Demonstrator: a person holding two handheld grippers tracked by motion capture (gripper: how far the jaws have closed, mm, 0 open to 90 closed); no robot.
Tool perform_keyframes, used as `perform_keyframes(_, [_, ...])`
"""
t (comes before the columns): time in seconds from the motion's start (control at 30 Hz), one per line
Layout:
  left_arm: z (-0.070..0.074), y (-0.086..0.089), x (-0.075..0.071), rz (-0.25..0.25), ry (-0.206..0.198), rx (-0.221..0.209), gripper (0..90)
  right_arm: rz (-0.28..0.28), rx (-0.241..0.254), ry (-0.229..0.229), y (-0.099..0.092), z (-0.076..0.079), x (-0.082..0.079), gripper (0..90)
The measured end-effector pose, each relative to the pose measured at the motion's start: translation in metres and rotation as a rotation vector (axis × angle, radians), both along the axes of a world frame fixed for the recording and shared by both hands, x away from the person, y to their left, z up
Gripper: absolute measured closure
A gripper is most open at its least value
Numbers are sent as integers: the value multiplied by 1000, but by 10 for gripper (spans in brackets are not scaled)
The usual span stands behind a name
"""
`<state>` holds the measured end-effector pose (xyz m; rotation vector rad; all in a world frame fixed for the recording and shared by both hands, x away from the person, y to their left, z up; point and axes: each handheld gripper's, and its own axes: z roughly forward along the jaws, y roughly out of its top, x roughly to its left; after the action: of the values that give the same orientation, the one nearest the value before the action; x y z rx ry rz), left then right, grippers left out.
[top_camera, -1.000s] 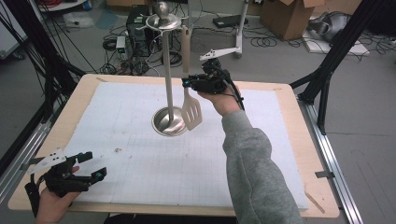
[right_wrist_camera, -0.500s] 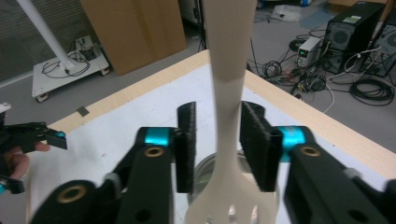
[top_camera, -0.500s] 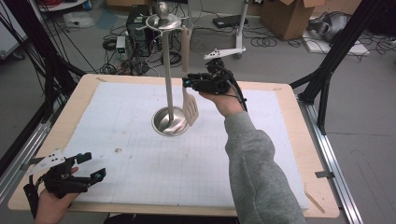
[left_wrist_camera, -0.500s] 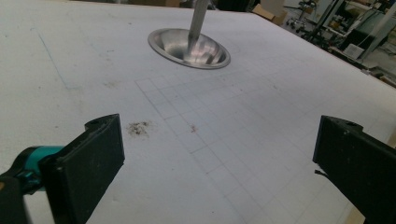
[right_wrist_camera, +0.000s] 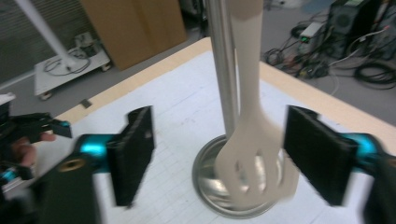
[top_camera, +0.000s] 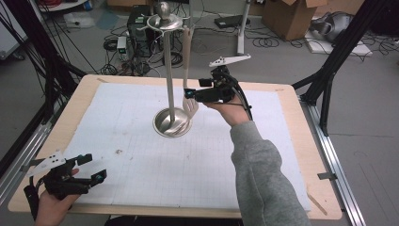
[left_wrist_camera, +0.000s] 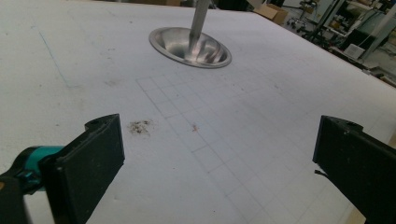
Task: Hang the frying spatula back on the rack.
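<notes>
Utensil stand (top_camera: 168, 66) upright near the far middle of the white gridded mat (top_camera: 141, 155), with a dished metal base (top_camera: 172, 123) and a tall pole topped by a ring and knob; the broad base presumably there to keep the pole steady under hanging loads. Pale slotted spatula (top_camera: 188, 75) hung from the top ring, blade down beside the pole and just over the base rim, free to swing.

Right gripper (top_camera: 189, 96) held level at blade height, jaws spread wide to either side of the blade, not touching it in the right gripper view (right_wrist_camera: 219, 158); blade (right_wrist_camera: 254, 158) blurred there, likely swinging. Placement judged suited to steadying or pinching the blade.

Left gripper (top_camera: 94, 167) parked low at the near left corner of the table (top_camera: 324, 155), well apart from the stand, jaws spread with nothing between them; bare mat and a small dark smudge (left_wrist_camera: 139, 126) ahead in the left gripper view. Apparently idle, kept clear of the working side.
</notes>
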<state>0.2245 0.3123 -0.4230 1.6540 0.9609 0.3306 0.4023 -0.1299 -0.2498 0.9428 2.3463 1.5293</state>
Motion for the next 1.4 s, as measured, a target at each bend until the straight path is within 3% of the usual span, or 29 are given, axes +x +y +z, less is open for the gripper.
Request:
perform_keyframes(0.3, [0,-2,3,0,-6,-1,25,-20,13,-67,-9,1,-14,146])
perform_keyframes(0.9, [0,-9,14,5,-8,-18,24,-10,-44,-67,-25,-17,-34,146])
perform_keyframes(1.4, [0,-11,16,7,-13,-5,24,-18,-22,-61,-39,-33,-46,146])
